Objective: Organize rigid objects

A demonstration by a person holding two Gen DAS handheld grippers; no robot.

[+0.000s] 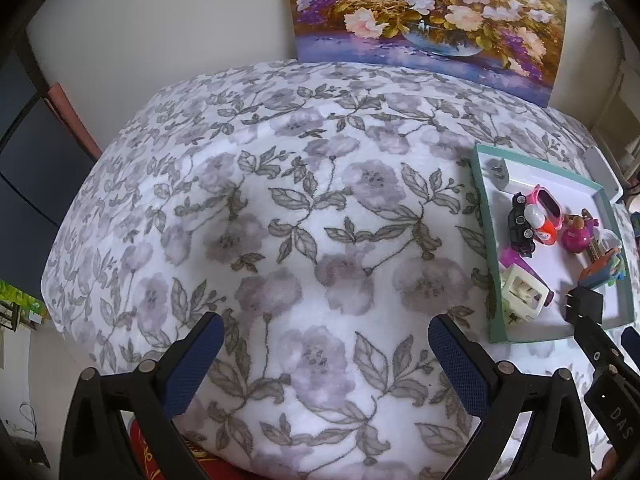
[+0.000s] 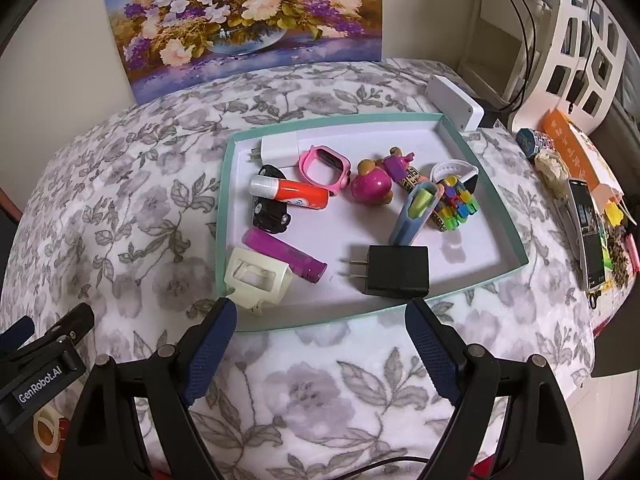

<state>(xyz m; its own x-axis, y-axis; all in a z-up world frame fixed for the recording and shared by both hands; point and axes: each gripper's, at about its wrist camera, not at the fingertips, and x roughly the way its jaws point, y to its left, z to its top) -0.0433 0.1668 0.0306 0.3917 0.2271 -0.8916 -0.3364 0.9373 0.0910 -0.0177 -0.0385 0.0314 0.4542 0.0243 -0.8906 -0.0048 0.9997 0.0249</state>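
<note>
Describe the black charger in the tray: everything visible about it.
The black charger is a matte, boxy plastic plug adapter with two flat metal prongs pointing left in the right wrist view. It lies flat on the tray floor near the front edge, just ahead of the open right gripper. The tip of a blue holder meets its far edge; whether they touch is unclear. Nothing grips it, and no cable is attached.
</note>
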